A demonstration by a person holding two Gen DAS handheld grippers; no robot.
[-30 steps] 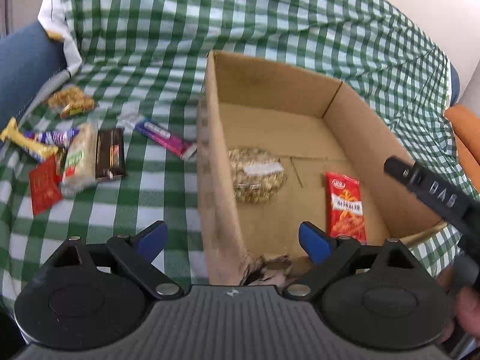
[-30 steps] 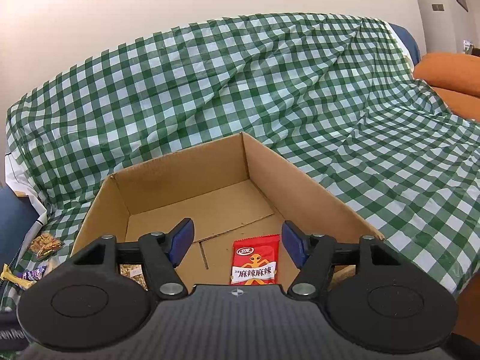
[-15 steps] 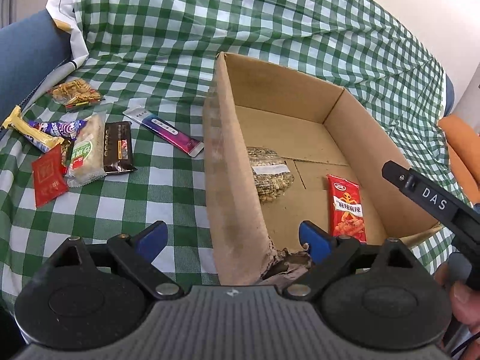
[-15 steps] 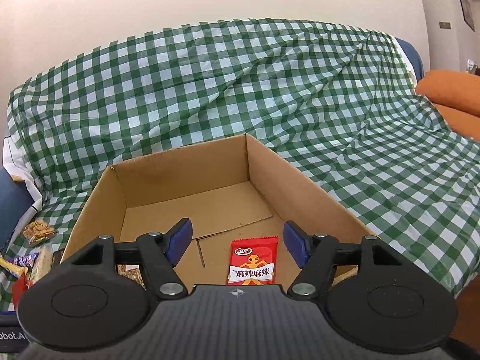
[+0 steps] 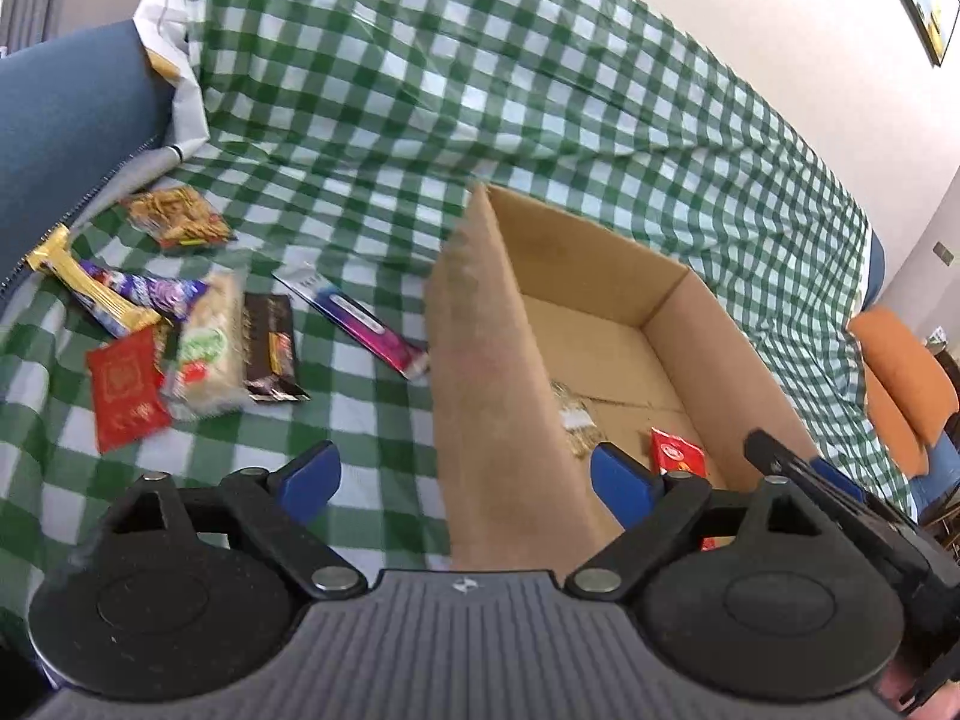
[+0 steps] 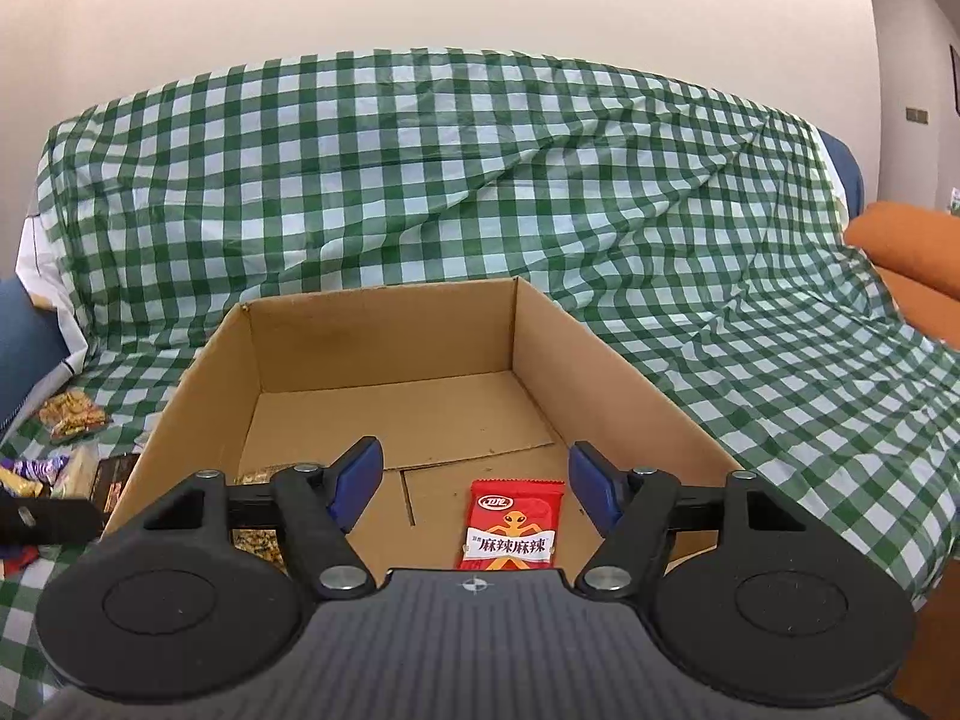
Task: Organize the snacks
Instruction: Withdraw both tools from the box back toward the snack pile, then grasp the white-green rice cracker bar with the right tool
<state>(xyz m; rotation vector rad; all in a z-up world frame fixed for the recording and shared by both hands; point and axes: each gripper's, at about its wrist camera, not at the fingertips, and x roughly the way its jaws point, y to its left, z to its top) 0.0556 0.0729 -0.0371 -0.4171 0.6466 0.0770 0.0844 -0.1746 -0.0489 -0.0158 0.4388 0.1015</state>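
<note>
An open cardboard box [image 5: 498, 360] [image 6: 384, 348] sits on a green checked cloth. Inside lie a red spicy snack packet [image 6: 513, 525] [image 5: 678, 456] and a clear bag of nuts [image 5: 573, 420] [image 6: 258, 540]. Left of the box lie several snacks: a purple-pink bar [image 5: 354, 318], a dark chocolate packet [image 5: 270, 348], a rice cracker packet [image 5: 207, 348], a red packet [image 5: 126, 387], a gold bar [image 5: 84, 282], a purple wrapper [image 5: 144, 291] and a bag of fried snacks [image 5: 177, 219]. My left gripper [image 5: 465, 477] is open and empty, over the box's left wall. My right gripper [image 6: 474, 477] is open and empty above the box's near end.
The cloth covers a sofa with a blue arm [image 5: 60, 120] at the left and an orange cushion [image 5: 906, 372] at the right. A white wall [image 6: 420, 0] rises behind. The right gripper's body [image 5: 852, 516] shows at the left wrist view's lower right.
My left gripper has drawn back and tilted up, so the box looks farther and the loose snacks sit nearer. My right gripper has lifted slightly; the box contents have not moved.
</note>
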